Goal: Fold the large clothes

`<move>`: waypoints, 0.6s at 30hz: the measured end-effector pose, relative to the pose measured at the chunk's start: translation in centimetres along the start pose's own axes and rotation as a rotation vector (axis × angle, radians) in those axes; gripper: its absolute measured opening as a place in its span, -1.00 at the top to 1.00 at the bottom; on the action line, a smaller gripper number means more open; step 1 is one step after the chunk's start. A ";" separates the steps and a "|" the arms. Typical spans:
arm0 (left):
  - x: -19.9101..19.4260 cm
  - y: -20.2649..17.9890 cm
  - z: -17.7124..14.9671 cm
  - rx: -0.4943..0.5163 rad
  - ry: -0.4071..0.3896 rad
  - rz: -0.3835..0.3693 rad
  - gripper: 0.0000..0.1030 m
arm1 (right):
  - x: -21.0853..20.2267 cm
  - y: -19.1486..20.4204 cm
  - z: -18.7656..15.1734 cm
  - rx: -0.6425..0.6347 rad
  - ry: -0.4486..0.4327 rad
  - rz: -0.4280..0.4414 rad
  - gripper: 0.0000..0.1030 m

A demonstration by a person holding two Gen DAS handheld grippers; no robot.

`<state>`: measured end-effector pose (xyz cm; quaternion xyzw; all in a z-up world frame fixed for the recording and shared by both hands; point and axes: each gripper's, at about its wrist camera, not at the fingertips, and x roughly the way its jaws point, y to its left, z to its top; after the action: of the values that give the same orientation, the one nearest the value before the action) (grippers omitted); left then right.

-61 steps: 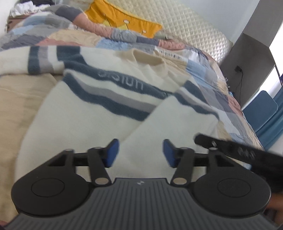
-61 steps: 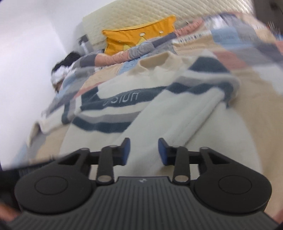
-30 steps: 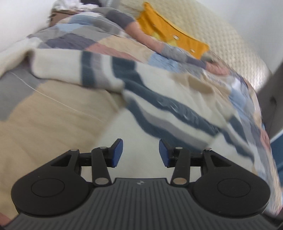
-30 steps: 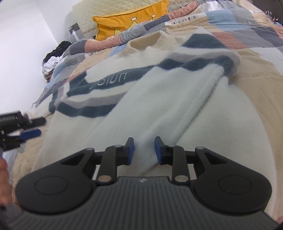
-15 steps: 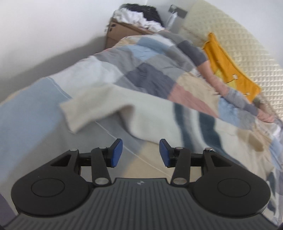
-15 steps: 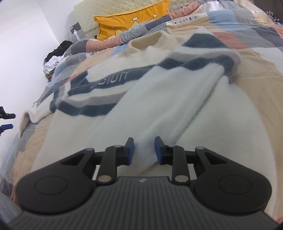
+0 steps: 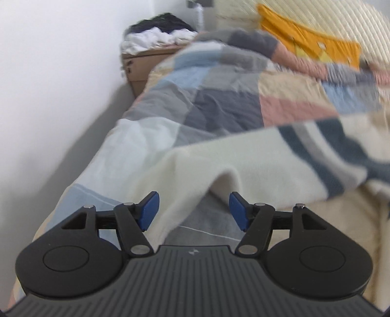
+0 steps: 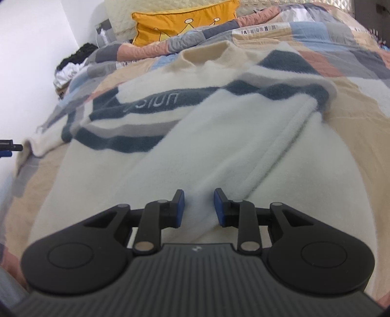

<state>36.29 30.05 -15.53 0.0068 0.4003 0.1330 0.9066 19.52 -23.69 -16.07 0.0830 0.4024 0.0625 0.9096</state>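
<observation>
A cream fleece sweater (image 8: 219,151) with navy and grey stripes lies front up on the bed. Its right sleeve (image 8: 256,156) is folded diagonally across the body and ends at my right gripper (image 8: 198,207). That gripper's jaws stand narrowly apart over the sleeve end, and the blue pads do not visibly pinch it. The other sleeve (image 7: 219,165) stretches toward the wall side. My left gripper (image 7: 194,211) hovers over its cuff end with its jaws opening; the cloth lies below and between them, untouched. The left gripper (image 8: 7,148) also shows at the right wrist view's left edge.
A patchwork quilt (image 7: 219,102) covers the bed. A white wall (image 7: 48,97) runs close along the bed's left side. At its head stand a cardboard box (image 7: 143,65) piled with clothes, a yellow pillow (image 8: 182,22) and a quilted headboard (image 7: 329,22).
My left gripper swung left from the sweater's body to the outstretched sleeve near the wall, and its jaws have widened. The right gripper has stayed in place over the folded sleeve.
</observation>
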 end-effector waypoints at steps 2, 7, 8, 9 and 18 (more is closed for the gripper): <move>1.4 -0.7 -0.4 0.069 0.004 0.072 -0.34 | 0.3 0.3 0.2 -0.013 0.002 -0.013 0.40; 4.4 -0.9 -1.5 0.228 0.011 0.229 -0.34 | 1.2 1.0 0.6 -0.035 0.007 -0.039 0.33; 5.0 -0.7 -1.8 0.249 0.018 0.257 -0.34 | 1.3 1.2 0.6 -0.043 0.008 -0.045 0.32; 5.6 -0.5 -2.0 0.261 0.024 0.278 -0.34 | 1.4 1.3 0.6 -0.048 0.009 -0.050 0.32; 6.0 1.5 -1.5 0.229 -0.028 0.502 0.60 | 1.5 1.6 0.8 -0.049 0.009 -0.059 0.31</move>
<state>38.74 32.84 -20.72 0.2099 0.3857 0.3073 0.8442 21.01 -21.94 -16.33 0.0487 0.4071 0.0460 0.9109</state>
